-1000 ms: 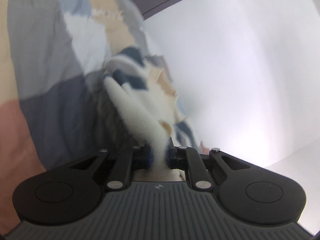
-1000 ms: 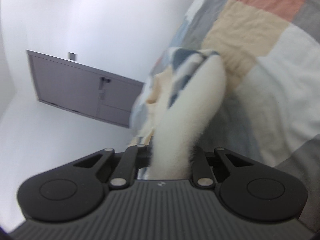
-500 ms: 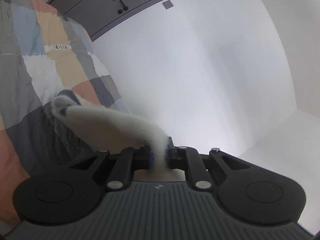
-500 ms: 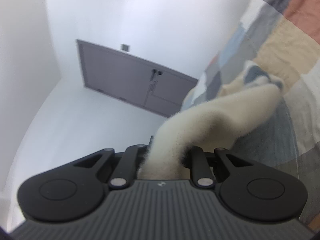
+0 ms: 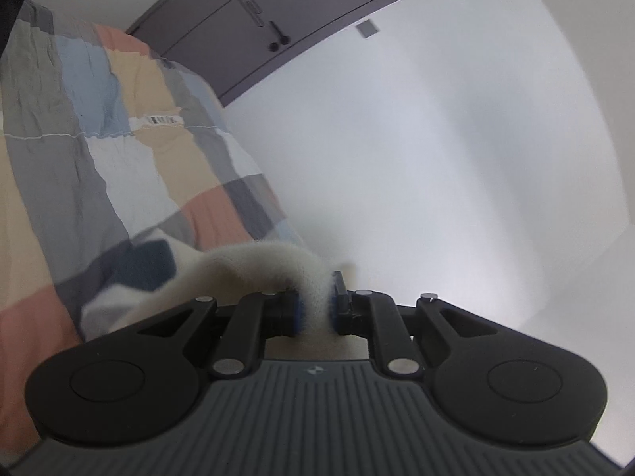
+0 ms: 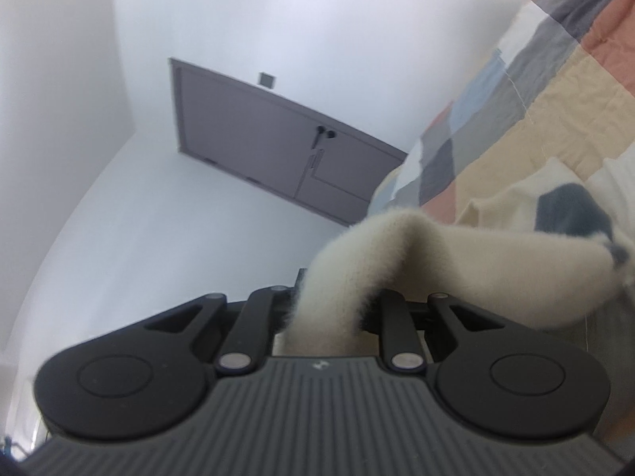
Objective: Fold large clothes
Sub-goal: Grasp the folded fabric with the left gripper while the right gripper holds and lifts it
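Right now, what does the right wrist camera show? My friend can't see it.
The right claw is shut on a fuzzy cream garment with dark blue patches, which trails off to the right over a patchwork quilt. Behind it are a white wall and a tilted grey-purple door.

Two wrist fisheyes, both tilted, facing the same door across the bed.

My left wrist camera sits right behind the left gripper (image 5: 315,305), looking forward along its fingers, close enough that the black housing fills the bottom third; the view is rolled, with the patchwork bedspread (image 5: 79,182) rising on the left and the grey door (image 5: 285,12) slanting across the top. My right wrist camera looks out the same way over the right gripper (image 6: 329,309), rolled the other way, so the bedspread (image 6: 555,95) climbs the right side and the door (image 6: 258,139) hangs mid-frame. Both views share the door, the white wall (image 5: 436,158) and the bedspread.
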